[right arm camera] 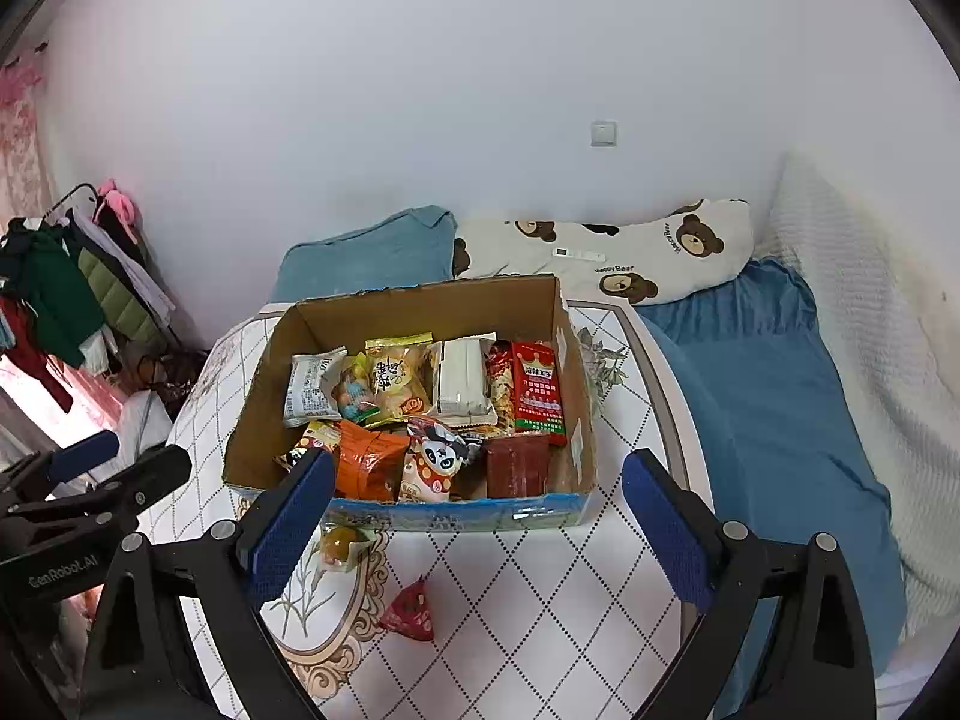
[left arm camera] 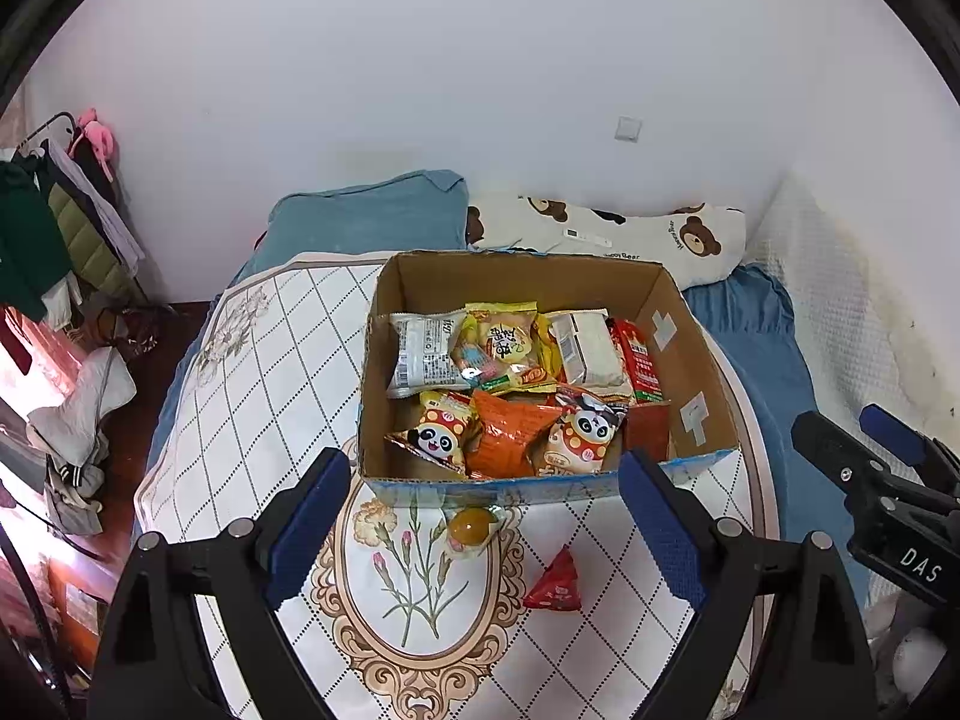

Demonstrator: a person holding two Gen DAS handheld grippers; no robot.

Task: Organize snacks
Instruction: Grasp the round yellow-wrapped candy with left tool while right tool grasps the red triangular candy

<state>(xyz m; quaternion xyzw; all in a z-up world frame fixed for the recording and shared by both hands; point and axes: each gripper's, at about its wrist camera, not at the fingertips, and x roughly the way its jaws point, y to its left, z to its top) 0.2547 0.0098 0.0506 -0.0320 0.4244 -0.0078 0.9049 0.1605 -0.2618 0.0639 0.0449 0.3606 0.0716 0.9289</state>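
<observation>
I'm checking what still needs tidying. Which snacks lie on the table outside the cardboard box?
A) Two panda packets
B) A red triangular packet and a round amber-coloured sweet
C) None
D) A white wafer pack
B: the red triangular packet and round amber sweet lie on the table in front of the box.

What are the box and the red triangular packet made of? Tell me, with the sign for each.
Box: looks like corrugated cardboard, matte brown inside, with a printed blue outer face and bits of pale tape on one wall.
Red triangular packet: probably thin plastic or foil film, since it is glossy and creased; which of the two cannot be told.
</observation>
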